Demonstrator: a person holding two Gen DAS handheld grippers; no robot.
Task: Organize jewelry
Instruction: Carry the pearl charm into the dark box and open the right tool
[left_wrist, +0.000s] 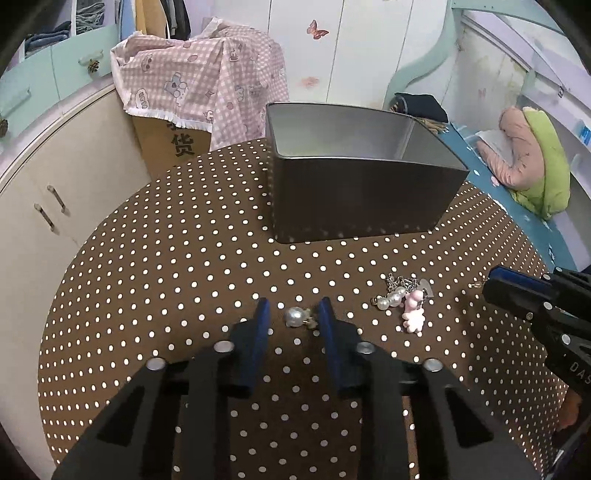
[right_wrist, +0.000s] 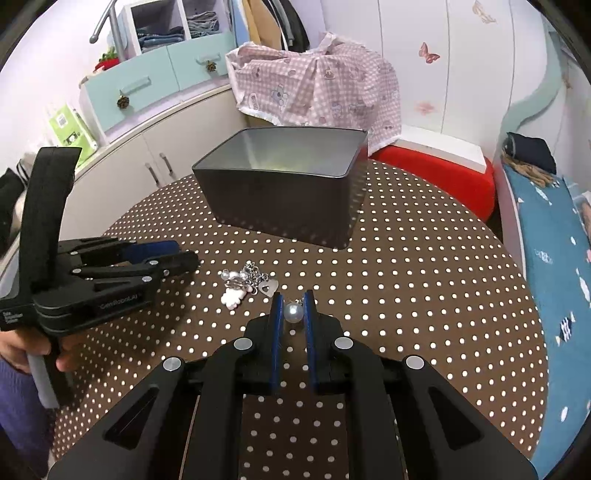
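A: While the left gripper (left_wrist: 293, 305) sits low over the brown white-dotted tablecloth (left_wrist: 184, 280), where's its piece?

B: The round white pearl earring with a small metal stud (left_wrist: 294, 316) lies on the cloth right btwn the blue pads. Jaws narrow but not clamped: there's a gap on one side of the pearl.

A: So how to do it well?

B: IMO centre the pearl, close slow, pinch across the widest part, not the stud. Round & slick, it'll likely squirt out if caught off-centre. Then lift straight up.

A: Right gripper (right_wrist: 293, 295)?

B: Closed on a second white pearl earring (right_wrist: 293, 313), pads pressing both sides.

A: What else is nearby?

B: Just beside, a tangle of silver chain, small pearls, heart tag & pink plush charm (left_wrist: 406, 302). Apart from both pearls, but a wide sweep could drag it. The grippers flank it, so watch they don't bump.

A: Further back?

B: The open dark rectangular metal tin (left_wrist: 362, 199), prob. the drop spot; path to it looks free. Behind, a pink checked cloth over a cardboard box (left_wrist: 199, 81).
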